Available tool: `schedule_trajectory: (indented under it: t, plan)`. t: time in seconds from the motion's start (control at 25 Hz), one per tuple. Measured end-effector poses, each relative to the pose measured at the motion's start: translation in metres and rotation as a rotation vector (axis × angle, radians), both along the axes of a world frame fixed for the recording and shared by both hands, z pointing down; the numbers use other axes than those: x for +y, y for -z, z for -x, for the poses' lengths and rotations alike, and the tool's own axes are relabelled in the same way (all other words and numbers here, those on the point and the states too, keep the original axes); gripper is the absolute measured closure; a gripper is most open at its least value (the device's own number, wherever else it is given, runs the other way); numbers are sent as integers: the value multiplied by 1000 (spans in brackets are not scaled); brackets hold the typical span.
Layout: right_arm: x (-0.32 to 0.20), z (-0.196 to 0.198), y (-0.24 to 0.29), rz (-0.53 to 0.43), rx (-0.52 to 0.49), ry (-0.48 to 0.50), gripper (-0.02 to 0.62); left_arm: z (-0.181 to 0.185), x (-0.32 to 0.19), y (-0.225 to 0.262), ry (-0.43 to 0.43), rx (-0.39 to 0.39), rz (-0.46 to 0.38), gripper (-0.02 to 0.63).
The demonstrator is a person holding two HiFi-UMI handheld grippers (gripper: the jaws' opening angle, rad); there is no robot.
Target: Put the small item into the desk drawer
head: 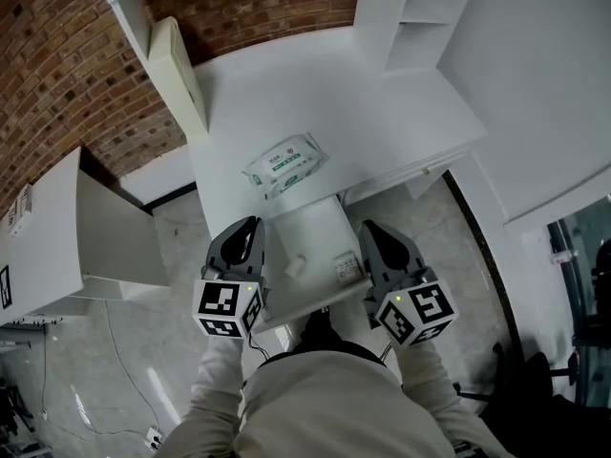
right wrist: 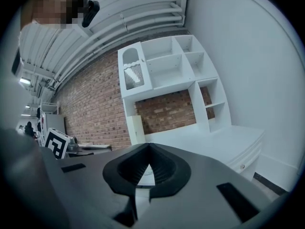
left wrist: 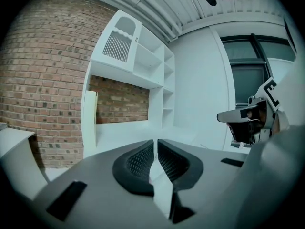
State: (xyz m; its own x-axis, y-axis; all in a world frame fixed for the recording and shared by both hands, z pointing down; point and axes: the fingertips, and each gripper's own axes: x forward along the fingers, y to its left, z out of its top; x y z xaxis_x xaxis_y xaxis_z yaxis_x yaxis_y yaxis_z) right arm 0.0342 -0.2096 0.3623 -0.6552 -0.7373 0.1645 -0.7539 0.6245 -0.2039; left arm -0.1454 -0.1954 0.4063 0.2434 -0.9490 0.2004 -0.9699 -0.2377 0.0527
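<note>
The white desk has its drawer pulled out toward me. Inside the drawer lie a small white item and a small labelled packet. A pack of wet wipes rests on the desktop just behind the drawer. My left gripper hangs at the drawer's left side and my right gripper at its right side. In the left gripper view the left gripper is shut with nothing between its pads. The right gripper is also shut and holds nothing.
A white shelf unit stands at the desk's back right. A cream board leans at the back left. A white side cabinet is on my left, and a cable runs over the marble floor. The brick wall lies behind.
</note>
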Motion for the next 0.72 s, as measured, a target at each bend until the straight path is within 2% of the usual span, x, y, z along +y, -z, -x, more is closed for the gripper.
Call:
schedule_trajectory:
  t: [0.48, 0.72]
  plan:
    - [6, 0, 8, -56, 31, 7, 569, -1, 8, 13, -6, 33, -23, 569]
    - [7, 1, 7, -55, 33, 18, 569, 4, 10, 17, 11, 63, -30, 569]
